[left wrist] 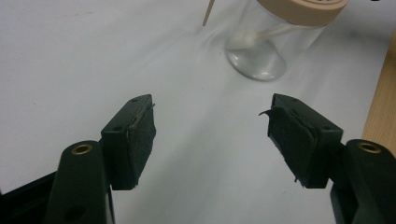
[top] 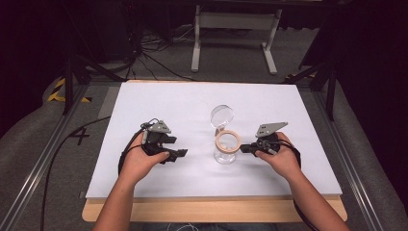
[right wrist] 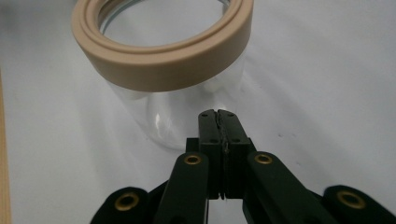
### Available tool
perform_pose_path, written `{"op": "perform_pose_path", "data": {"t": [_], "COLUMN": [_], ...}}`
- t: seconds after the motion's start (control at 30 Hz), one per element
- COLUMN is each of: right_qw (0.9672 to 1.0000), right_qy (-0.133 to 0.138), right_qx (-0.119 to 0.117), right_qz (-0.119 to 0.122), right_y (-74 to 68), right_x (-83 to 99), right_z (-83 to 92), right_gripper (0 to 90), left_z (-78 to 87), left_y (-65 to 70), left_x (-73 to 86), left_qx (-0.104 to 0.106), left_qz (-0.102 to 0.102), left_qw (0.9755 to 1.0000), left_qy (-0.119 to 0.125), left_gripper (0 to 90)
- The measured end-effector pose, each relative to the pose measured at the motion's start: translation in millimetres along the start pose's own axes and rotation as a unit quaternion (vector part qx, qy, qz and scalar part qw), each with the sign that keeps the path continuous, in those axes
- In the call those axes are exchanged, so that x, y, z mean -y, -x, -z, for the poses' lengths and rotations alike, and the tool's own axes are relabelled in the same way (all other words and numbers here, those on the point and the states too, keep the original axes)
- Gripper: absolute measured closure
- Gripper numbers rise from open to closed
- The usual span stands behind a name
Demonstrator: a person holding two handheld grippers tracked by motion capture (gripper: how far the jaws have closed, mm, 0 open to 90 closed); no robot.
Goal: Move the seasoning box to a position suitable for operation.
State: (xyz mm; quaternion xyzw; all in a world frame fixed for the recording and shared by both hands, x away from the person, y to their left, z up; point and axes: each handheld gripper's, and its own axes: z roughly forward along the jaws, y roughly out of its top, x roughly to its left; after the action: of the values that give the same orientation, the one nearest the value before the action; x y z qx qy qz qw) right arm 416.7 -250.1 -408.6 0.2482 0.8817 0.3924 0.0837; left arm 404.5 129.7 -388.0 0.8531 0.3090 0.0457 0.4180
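Left gripper (left wrist: 210,140) agape; right gripper (right wrist: 219,116) closed, empty.

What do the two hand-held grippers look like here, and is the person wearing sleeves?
Both the left gripper and right gripper are black, with brass rivets at the joints and dark pads on the jaws. Each carries a grey three-cornered plate on top and trails a black cable. The forearms are bare, no sleeves in view.

Two forearms reach in from the counter's (top: 144,96) near edge, each hand gripping a claw. The left hand (top: 142,161) holds the left claw (left wrist: 210,140) with jaws spread wide apart, empty, angled low over the counter. The right hand (top: 281,156) holds the right claw (right wrist: 218,116) with jaws pressed together, nothing between them.
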Motion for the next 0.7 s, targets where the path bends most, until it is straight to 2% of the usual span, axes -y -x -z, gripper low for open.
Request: {"op": "perform_pose_path", "data": {"t": [0.47,0.7], "right_qw": [0.9996,0.9995], "right_qy": [-0.007,-0.004], "right_qx": [-0.021,-0.028], "right_qz": [0.015,0.015], "right_y": [-22.0,-23.6], "right_x": [-2.0,-1.8], "right_z": [-2.7,-3.9], "right_gripper": [89.9,89.7], "left_z": [-5.6,-5.7], "left_y": [-1.8,-2.0], "left_x": [-4.6,-5.3], "left_qx": [0.010,0.010], "left_qz": [0.000,-0.002], "left_qw": [1.0000,0.9999], "left_qy": [-0.001,-0.001], "left_gripper": [32.6,32.7]}}
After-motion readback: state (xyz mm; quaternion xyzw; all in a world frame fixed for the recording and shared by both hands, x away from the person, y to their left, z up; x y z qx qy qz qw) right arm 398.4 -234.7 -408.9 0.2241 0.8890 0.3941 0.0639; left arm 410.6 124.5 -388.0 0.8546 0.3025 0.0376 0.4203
